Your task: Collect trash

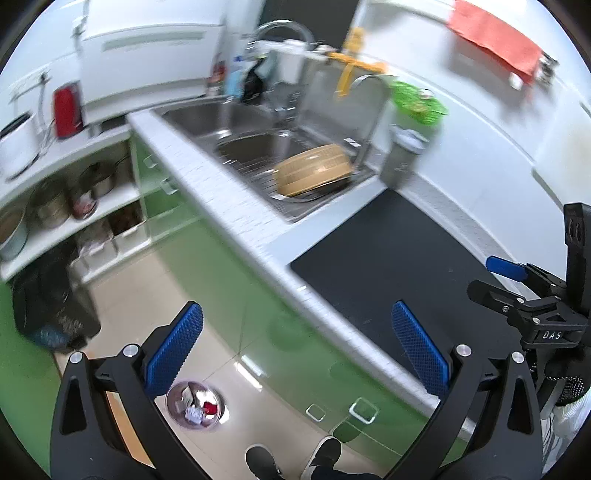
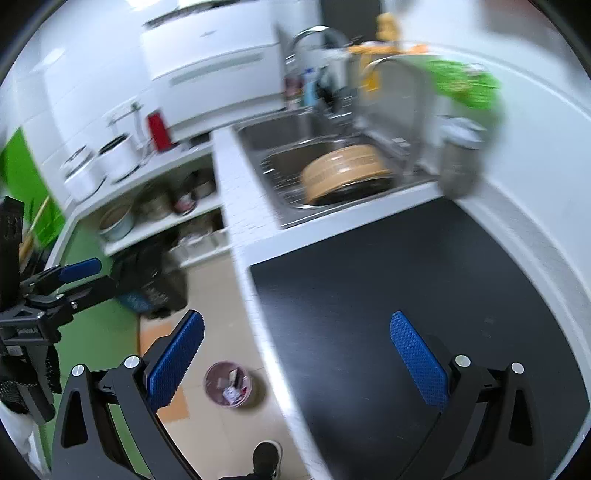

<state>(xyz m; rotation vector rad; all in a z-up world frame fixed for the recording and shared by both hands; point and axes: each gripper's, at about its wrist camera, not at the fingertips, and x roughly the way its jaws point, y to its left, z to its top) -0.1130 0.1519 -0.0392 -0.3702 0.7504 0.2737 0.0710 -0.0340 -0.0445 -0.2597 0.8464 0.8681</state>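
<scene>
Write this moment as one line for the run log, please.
left gripper: open, empty | right gripper: open, empty | black mat: bare | trash bin on floor: holds scraps

Kitchen, white walls w/ light bouncing off them. Pale tiled floor (image 1: 122, 332) at 7–8 o'clock, glossy green cabinet fronts (image 1: 221, 258) running diag. White counter (image 1: 229, 206) above, steel sink (image 1: 258, 147) at 12 w/ curved tap (image 1: 284, 29); black mat (image 1: 388, 266) on counter at 3–4. White open shelves (image 1: 74, 206) w/ pots at 9. Big white appliance (image 1: 147, 55) at 11. Orange cloth (image 1: 495, 37) on wall at 1–2. Frames blurry, small stuff unclear.
</scene>
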